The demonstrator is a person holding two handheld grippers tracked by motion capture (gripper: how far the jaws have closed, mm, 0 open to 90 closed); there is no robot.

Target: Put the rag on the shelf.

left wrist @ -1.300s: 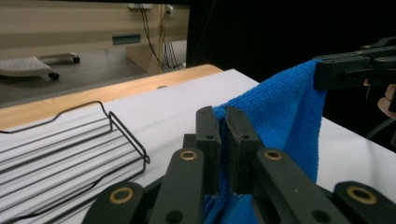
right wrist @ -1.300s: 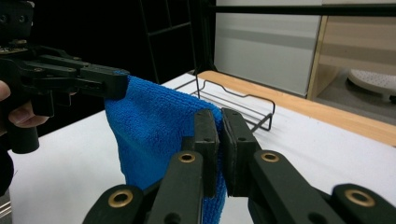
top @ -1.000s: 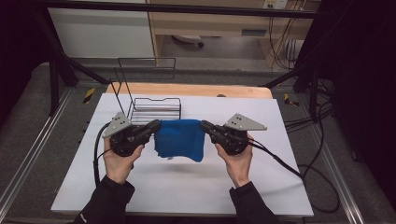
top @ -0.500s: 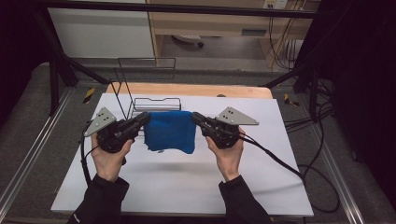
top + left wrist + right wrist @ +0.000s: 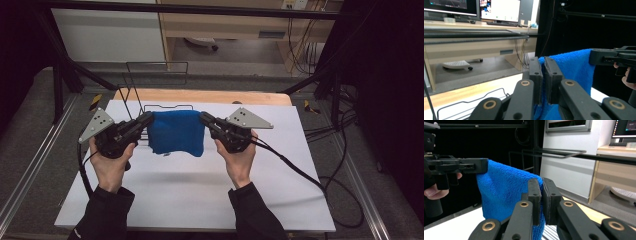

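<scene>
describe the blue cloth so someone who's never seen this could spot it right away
Find the white table, then the two hands above its far half. Strung between the left tongs and right tongs hangs the blue cloth, pinched at its top corners. It's the only bright blue, soft thing, beside a black wire rack.

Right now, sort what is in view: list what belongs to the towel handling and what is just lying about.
In the job:
- blue towel, hanging above the table
- left tool, shut on one top corner
- right tool, shut on the other corner
- white table

Lying about:
- black wire rack behind the towel
- cables at the right
</scene>
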